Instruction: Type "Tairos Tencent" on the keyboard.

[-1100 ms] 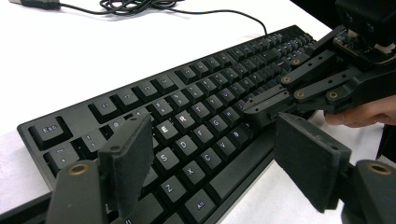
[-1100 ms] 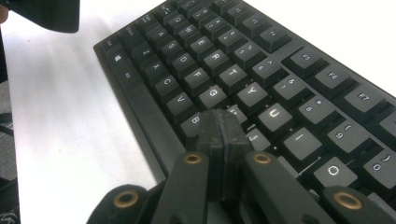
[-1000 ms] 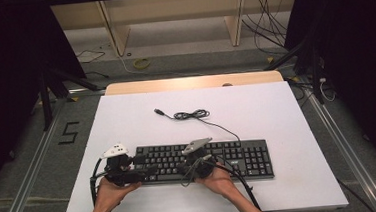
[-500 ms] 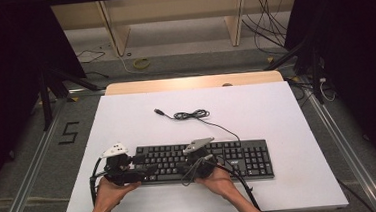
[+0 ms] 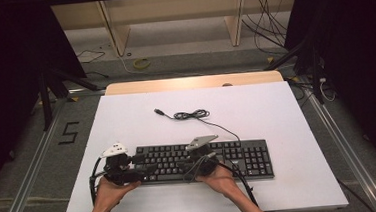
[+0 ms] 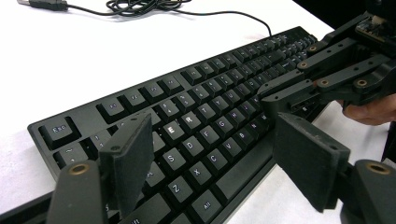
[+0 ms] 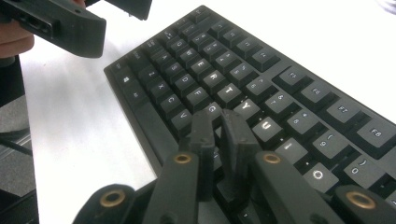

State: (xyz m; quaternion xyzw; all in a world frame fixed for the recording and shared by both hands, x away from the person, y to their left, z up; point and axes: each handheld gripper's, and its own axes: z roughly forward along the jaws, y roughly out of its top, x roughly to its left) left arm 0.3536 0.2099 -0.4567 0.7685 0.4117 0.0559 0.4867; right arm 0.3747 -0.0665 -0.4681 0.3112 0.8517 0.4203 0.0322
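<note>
A black keyboard (image 5: pixel 239 157) lies near the front edge of the white table (image 5: pixel 276 110). My left gripper (image 5: pixel 141 170) hovers over its left end with the jaws wide open and nothing between them; in the left gripper view (image 6: pixel 212 140) the letter keys (image 6: pixel 187 119) show through the gap. My right gripper (image 5: pixel 184 169) points left over the middle keys. Its jaws have just been opening. In the right gripper view (image 7: pixel 219 122) a narrow gap parts them, with nothing between, and the tips hang just above the keys (image 7: pixel 261 126). The right gripper (image 6: pixel 289 91) reaches in beside the left jaws.
The keyboard's cable (image 5: pixel 191 115) lies coiled behind it, ending in a USB plug (image 5: pixel 160 111). Bare white table surrounds the keyboard. Beyond the far edge stand wooden shelf legs (image 5: pixel 113 31) and loose floor cables (image 5: pixel 265 25). A person's hands (image 5: pixel 109 191) hold both grippers.
</note>
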